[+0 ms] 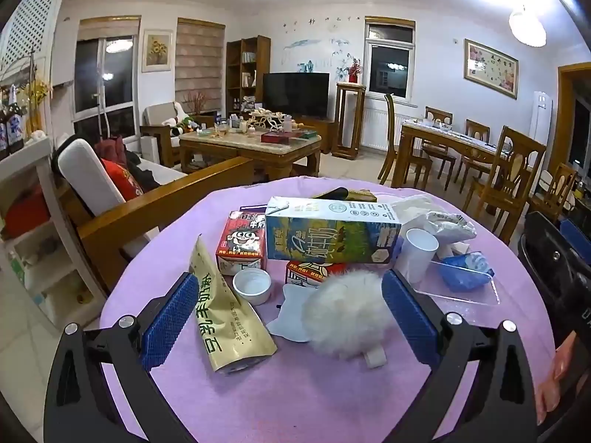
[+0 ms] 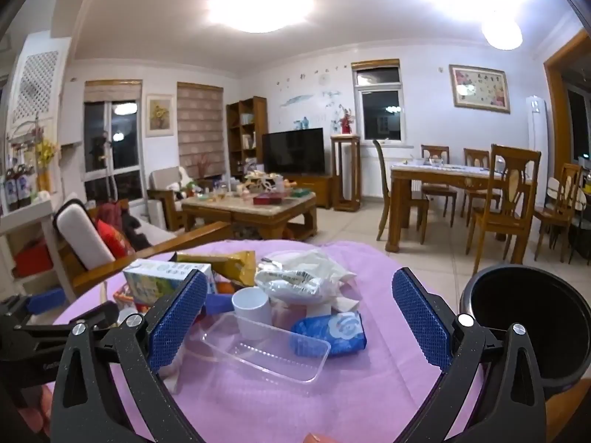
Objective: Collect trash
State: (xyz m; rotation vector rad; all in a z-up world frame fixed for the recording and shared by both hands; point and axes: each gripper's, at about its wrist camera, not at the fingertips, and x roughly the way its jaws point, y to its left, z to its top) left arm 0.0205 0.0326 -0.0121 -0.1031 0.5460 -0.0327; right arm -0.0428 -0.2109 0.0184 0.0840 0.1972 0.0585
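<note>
Trash lies on a round table with a pink cloth (image 1: 295,398). In the left wrist view my left gripper (image 1: 290,317) is open over a gold pouch (image 1: 221,313), a white cap (image 1: 252,286) and a white fluffy ball (image 1: 345,313). Behind stand a blue-green milk carton (image 1: 328,230), a red carton (image 1: 242,240) and a white cup (image 1: 419,254). In the right wrist view my right gripper (image 2: 299,317) is open over a clear plastic tray (image 2: 266,347), a blue packet (image 2: 332,334), the cup (image 2: 251,310) and a white bag (image 2: 299,278).
A black bin (image 2: 524,321) stands at the table's right edge; it also shows in the left wrist view (image 1: 554,269). A wooden sofa (image 1: 147,203) is behind the table on the left, a coffee table (image 1: 251,146) and a dining set (image 1: 461,151) beyond.
</note>
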